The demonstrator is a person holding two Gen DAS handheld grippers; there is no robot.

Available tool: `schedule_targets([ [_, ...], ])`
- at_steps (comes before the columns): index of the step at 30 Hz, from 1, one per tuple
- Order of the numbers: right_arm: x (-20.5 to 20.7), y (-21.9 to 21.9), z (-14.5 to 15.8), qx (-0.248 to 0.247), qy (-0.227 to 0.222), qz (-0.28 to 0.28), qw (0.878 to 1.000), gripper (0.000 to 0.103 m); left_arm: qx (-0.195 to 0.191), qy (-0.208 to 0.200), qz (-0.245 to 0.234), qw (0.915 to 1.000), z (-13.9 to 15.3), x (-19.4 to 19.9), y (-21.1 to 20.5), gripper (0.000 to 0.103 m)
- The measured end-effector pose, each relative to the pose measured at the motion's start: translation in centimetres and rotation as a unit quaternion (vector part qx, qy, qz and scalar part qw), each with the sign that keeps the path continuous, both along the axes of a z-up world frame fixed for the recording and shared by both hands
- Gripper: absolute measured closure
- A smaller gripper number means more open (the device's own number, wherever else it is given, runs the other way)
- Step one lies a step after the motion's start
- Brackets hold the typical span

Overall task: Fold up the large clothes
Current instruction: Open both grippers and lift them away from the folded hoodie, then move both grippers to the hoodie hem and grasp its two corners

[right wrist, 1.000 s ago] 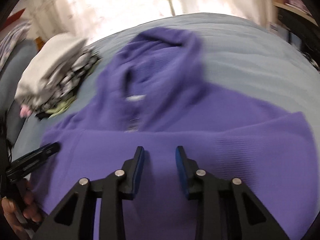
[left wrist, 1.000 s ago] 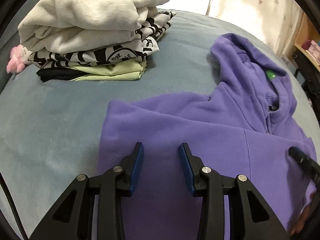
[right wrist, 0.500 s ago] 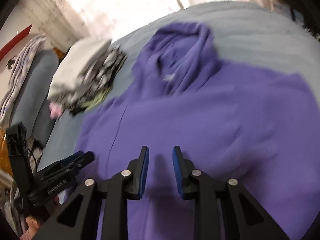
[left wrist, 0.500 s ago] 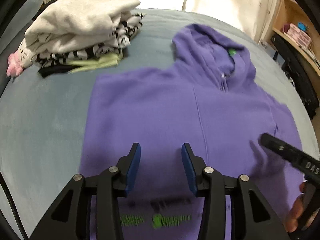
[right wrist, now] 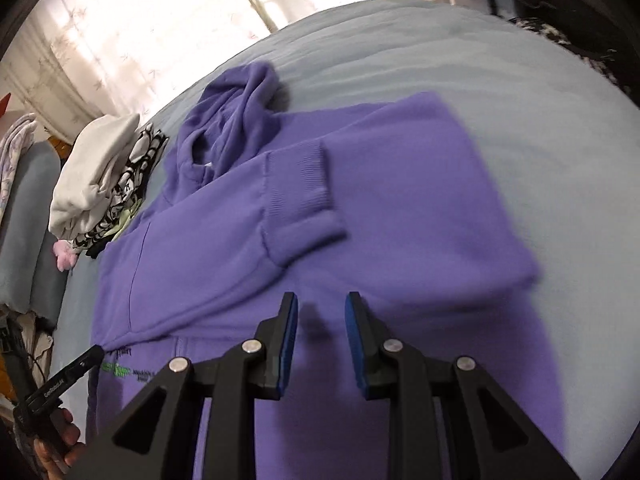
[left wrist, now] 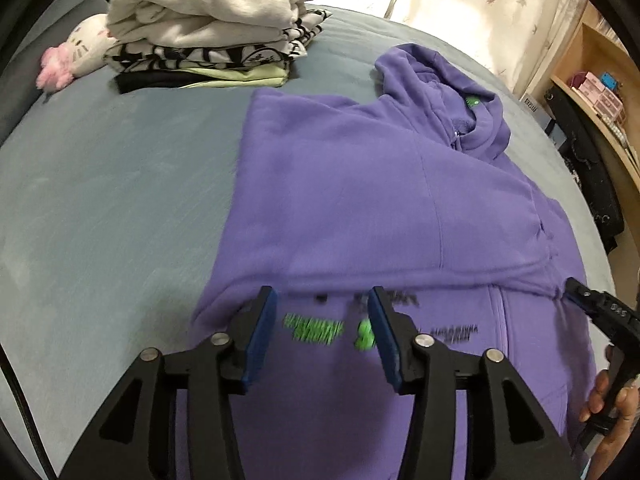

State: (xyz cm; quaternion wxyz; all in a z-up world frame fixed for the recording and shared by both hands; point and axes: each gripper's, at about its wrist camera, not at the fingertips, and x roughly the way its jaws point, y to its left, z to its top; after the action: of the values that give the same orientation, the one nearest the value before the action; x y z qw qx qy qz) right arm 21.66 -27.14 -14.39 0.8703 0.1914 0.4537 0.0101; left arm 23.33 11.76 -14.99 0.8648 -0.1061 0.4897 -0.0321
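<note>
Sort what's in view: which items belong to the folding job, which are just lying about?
Job:
purple hoodie
left claw, opening, nothing between
right claw, empty

Lying about:
folded clothes stack
pink-and-white plush toy
shelf boxes

Hoodie (left wrist: 360, 200) flat on bed (left wrist: 100, 200); folded stack (left wrist: 208, 28) behind, left.

A bed (left wrist: 100, 208) with a grey-blue plush cover fills most of both views. Beyond its far edge hang pale sheer curtains (right wrist: 132, 24) printed with small leaves, bright daylight glowing through them. At the right stands a wooden shelf (left wrist: 600, 76) holding small pink boxes. At the far left a grey upholstered seat (right wrist: 24, 208) sits beside the bed.
</note>
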Motion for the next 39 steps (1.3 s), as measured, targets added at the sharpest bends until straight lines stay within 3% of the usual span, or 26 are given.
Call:
schedule_targets([
  [11, -6.3, 0.3, 4.8, 0.027, -0.049, 0.009, 0.998, 0.075, 0.047, -0.036, 0.022, 0.9980, 5.4, -7.9, 0.4, 0.048],
  [19, -10.5, 1.7, 7.7, 0.029, -0.084, 0.037, 0.995, 0.056, 0.068, -0.065, 0.041, 0.9947, 8.7, -12.9, 0.9, 0.045],
  [29, -14.9, 2.9, 8.6, 0.003, -0.091, 0.064, 0.994, 0.056, 0.086, -0.063, 0.044, 0.9933, 9.7, -17.7, 1.7, 0.045],
  [39, -18.5, 2.2, 8.4, -0.035, -0.084, 0.068, 0.994, 0.056, 0.086, -0.026, 0.043, 0.9951, 7.9, -20.9, 3.2, 0.044],
])
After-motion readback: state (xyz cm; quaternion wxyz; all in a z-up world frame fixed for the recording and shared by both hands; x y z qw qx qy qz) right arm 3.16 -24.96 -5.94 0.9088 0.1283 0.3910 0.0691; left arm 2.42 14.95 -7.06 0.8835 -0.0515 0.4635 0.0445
